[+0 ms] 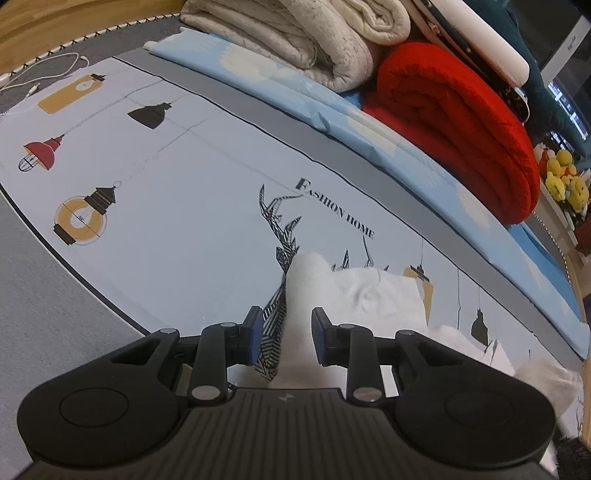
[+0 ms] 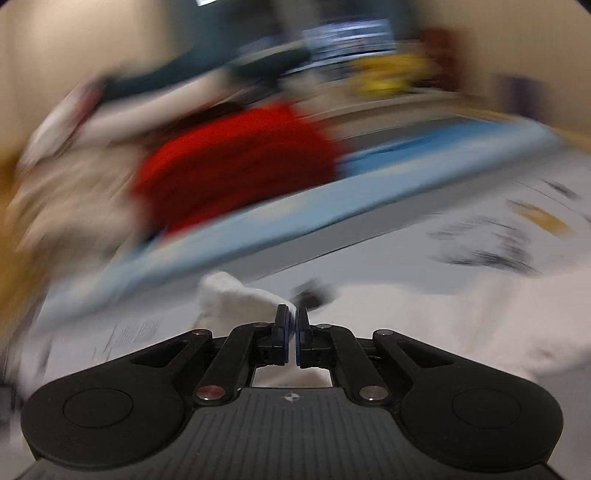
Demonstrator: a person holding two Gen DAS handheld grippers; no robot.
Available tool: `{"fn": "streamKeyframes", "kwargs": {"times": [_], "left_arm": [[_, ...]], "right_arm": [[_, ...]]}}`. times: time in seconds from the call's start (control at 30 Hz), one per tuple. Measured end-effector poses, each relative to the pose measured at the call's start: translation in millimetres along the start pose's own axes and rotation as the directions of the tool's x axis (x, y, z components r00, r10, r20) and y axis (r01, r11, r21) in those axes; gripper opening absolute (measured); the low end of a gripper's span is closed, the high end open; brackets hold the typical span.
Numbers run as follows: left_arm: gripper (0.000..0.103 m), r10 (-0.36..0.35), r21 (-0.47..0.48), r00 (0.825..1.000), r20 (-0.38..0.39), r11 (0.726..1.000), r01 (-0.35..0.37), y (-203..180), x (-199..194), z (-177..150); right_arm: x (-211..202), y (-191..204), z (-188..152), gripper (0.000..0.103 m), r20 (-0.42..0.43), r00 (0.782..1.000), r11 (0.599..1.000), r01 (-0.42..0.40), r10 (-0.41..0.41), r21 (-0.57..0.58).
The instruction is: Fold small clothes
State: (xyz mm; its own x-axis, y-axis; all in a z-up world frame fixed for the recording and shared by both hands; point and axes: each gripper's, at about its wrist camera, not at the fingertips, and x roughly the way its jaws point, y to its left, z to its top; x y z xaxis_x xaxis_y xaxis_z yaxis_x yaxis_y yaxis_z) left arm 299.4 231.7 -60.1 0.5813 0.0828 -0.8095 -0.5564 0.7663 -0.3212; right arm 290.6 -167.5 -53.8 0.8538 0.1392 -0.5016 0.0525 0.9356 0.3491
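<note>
Spread across the bed is a pale printed sheet (image 1: 177,206) with lamp drawings and the words "FASHION HOME", and on it lies the white garment (image 1: 373,291) being worked on. From the left wrist view, the left gripper (image 1: 287,336) has its blue-padded fingers (image 1: 255,332) held apart, and a raised fold of the white cloth stands up between them; neither pad looks pressed against it. The rest of the garment spreads away to the right over the sheet, rumpled and partly covering the printed stag figure. In the right wrist view, which is heavily smeared, the right gripper (image 2: 292,338) has its fingers brought nearly together with a thin edge of the white garment (image 2: 236,295) pinched between them, a bunched corner of it rising just to the left of the tips. Farther out, along the back of the bed, a light blue cover (image 1: 332,99) runs beneath a folded cream blanket (image 1: 295,33) and a rolled red blanket (image 1: 465,125) that sit side by side. Yellow plush toys (image 1: 565,181) sit on a ledge beyond the red roll, and a white cable (image 1: 44,70) lies at the far left corner.
</note>
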Motion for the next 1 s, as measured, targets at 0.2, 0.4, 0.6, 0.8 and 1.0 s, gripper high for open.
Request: {"fn": "streamKeyframes", "kwargs": {"times": [0.2, 0.4, 0.6, 0.8, 1.0], "left_arm": [[0.031, -0.001, 0.021, 1.000, -0.016, 1.000, 0.001, -10, 6, -7], [0.031, 0.001, 0.034, 0.999, -0.035, 0.999, 0.000, -19, 14, -12], [0.037, 0.000, 0.057, 0.998, -0.065, 0.998, 0.004, -25, 23, -17], [0.037, -0.007, 0.074, 0.997, -0.074, 0.997, 0.012, -29, 25, -20], [0.037, -0.008, 0.093, 0.997, -0.073, 0.996, 0.015, -30, 24, -19]], "right_arm": [[44, -82, -25, 0.007, -0.401, 0.887, 0.908, 0.344, -0.231, 0.240], [43, -112, -20, 0.029, -0.395, 0.909, 0.876, 0.292, -0.130, 0.384], [58, -137, -9, 0.032, -0.405, 0.913, 0.829, 0.267, -0.055, 0.491], [64, -138, -4, 0.001, -0.370, 0.929, 0.841, 0.219, -0.024, 0.495], [29, -108, 22, 0.000, -0.186, 0.980, 0.902, 0.141, -0.069, 0.408]]}}
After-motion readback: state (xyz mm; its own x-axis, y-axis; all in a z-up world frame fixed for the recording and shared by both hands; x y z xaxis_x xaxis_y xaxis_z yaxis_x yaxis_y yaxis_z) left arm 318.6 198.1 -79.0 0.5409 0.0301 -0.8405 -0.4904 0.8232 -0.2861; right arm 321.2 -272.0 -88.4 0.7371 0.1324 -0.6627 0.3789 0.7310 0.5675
